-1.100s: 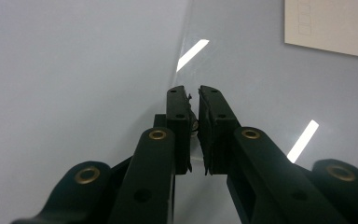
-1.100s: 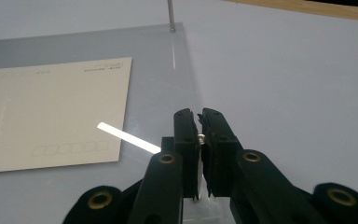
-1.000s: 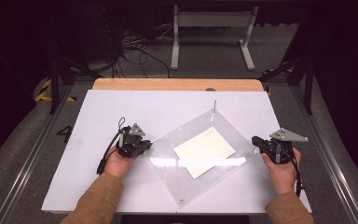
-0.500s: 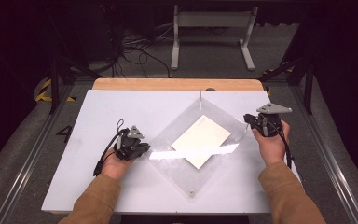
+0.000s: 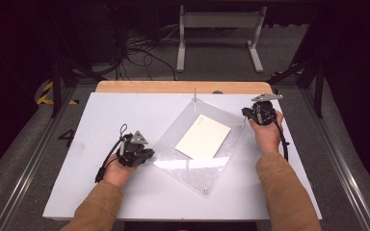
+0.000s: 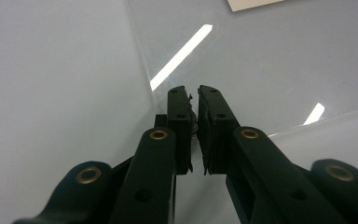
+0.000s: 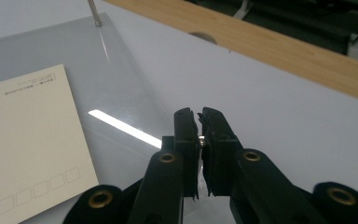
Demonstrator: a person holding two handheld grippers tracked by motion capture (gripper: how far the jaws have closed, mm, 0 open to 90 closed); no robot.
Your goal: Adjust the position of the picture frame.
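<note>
- A clear sheet (image 5: 200, 144) lies on the table (image 5: 125, 110), turned cornerwise, right of the middle, one corner toward the far edge and one toward the near edge.
- A card (image 5: 203, 136) lies on the sheet, in its far half.
- A thin post (image 5: 194, 94) stands upright at the sheet's far corner; a small stud (image 5: 204, 190) sits at its near corner.
- The left gripper (image 5: 147, 153) is at the sheet's left corner, toward the table's near edge.
- The right gripper (image 5: 247, 113) is at the sheet's right corner, near the table's far right corner.
- A wooden strip (image 5: 173, 86) runs along the far edge.
</note>
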